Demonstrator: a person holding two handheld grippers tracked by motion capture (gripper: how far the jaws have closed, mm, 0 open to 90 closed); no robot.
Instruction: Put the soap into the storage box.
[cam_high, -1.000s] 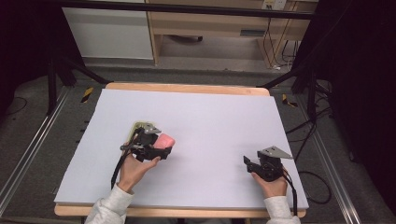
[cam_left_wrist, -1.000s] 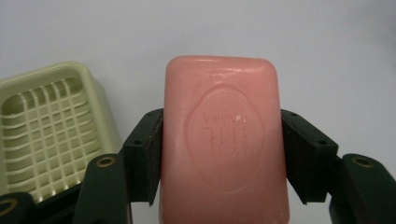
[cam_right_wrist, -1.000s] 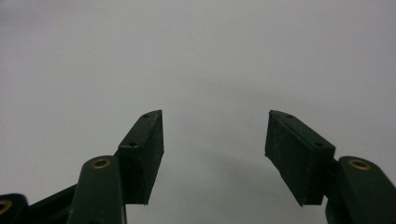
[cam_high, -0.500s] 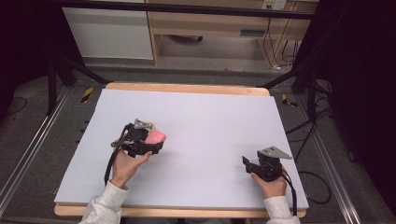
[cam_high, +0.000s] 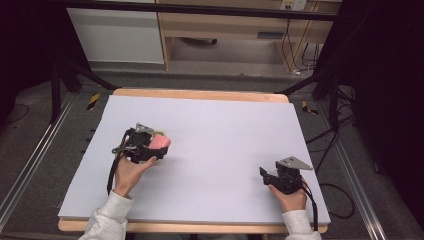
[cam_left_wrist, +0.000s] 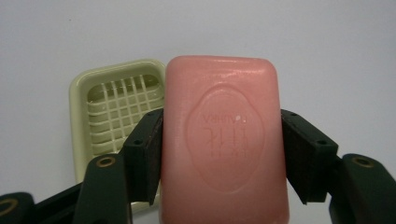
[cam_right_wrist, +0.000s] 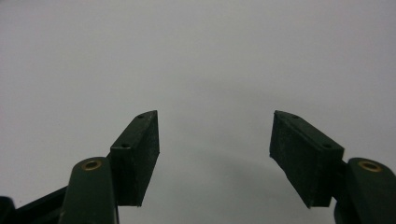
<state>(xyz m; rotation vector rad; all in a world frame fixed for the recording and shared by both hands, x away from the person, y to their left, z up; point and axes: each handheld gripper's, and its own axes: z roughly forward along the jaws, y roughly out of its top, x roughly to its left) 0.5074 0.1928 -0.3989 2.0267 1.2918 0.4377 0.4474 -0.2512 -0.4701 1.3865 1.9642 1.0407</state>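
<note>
A pink soap bar (cam_left_wrist: 224, 140) with an embossed oval stamp stands between the black pads of my left gripper (cam_left_wrist: 222, 126), which is shut on its two long sides. Behind it on the white sheet lies a pale green slotted soap dish (cam_left_wrist: 116, 100), partly hidden by the bar and one jaw. From above, the left gripper (cam_high: 159, 145) carries the soap bar (cam_high: 161, 142) over the left half of the table. My right gripper (cam_high: 263, 174) rests near the front right. In the right gripper view its jaws (cam_right_wrist: 215, 128) have just been opening and stand apart, with nothing between them.
A white sheet (cam_high: 225, 130) covers the wooden table, whose bare edge (cam_high: 200, 94) runs along the far side. Cables trail from both grippers. Dark floor, metal rails and a wooden cabinet (cam_high: 225, 30) surround the table.
The left hand has carried the soap bar a little to the left and slightly farther from the person. The right hand has stayed where it was.
</note>
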